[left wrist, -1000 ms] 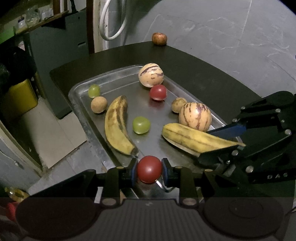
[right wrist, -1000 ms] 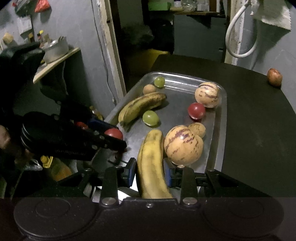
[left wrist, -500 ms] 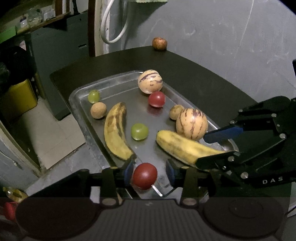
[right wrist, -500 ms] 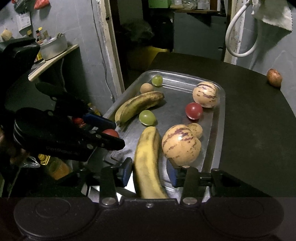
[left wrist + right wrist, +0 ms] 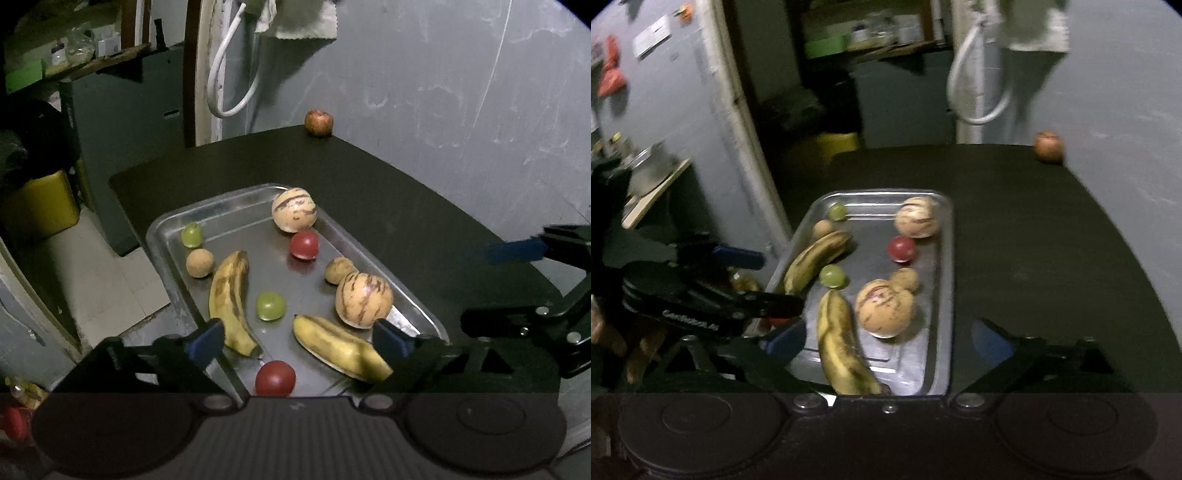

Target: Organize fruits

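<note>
We work in a dim room with grey plastered walls, at a dark bench point(image 5: 424, 221) that carries a metal tray point(image 5: 162, 236) near its front edge. Our left tongs point(image 5: 301, 341) are spread wide, having just been opening, and nothing is pinched between them; the red tomato point(image 5: 275, 378) lies free on the tray floor below the gap, touching neither pad. Our right tongs point(image 5: 888, 341) are likewise spread wide after just opening, and the near banana point(image 5: 842, 343) rests loose on the tray between the pads, clear of both.

On the tray we also see a second banana point(image 5: 231, 299) along the left side, two green grapes point(image 5: 270, 305), two striped pale melons point(image 5: 364, 300), a second red tomato point(image 5: 303, 245), and two small tan round fruits point(image 5: 200, 262). The nearer melon sits just beside one tan fruit and close to the near banana's tip.

One reddish apple point(image 5: 318, 123) stands alone at the far corner of the bench, well apart from the tray. A white hose loop point(image 5: 225, 74) hangs on the wall behind.
</note>
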`<action>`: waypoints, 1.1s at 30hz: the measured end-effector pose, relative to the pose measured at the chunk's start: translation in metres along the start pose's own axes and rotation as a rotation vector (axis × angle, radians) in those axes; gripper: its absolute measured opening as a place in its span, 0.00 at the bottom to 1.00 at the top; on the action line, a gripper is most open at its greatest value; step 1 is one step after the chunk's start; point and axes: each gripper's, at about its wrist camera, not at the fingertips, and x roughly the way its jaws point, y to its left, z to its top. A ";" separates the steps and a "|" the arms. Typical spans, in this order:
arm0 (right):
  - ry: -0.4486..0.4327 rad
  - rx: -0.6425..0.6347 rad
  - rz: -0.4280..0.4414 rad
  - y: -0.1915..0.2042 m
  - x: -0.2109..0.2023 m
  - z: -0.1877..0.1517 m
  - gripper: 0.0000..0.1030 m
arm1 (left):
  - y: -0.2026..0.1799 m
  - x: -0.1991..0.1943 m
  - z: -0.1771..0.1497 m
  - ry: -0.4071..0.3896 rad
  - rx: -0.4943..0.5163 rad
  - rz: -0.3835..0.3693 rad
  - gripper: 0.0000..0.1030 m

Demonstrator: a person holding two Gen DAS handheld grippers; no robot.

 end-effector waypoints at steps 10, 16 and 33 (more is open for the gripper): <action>-0.003 0.213 -0.135 -0.007 -0.049 -0.022 0.99 | -0.010 -0.028 -0.001 0.029 -0.030 0.034 1.00; -0.026 0.239 -0.183 0.008 -0.071 -0.032 0.99 | -0.017 -0.051 -0.005 0.025 -0.057 0.045 1.00; -0.064 0.271 -0.231 0.018 -0.079 -0.033 0.99 | -0.045 -0.072 -0.004 -0.008 0.023 0.110 1.00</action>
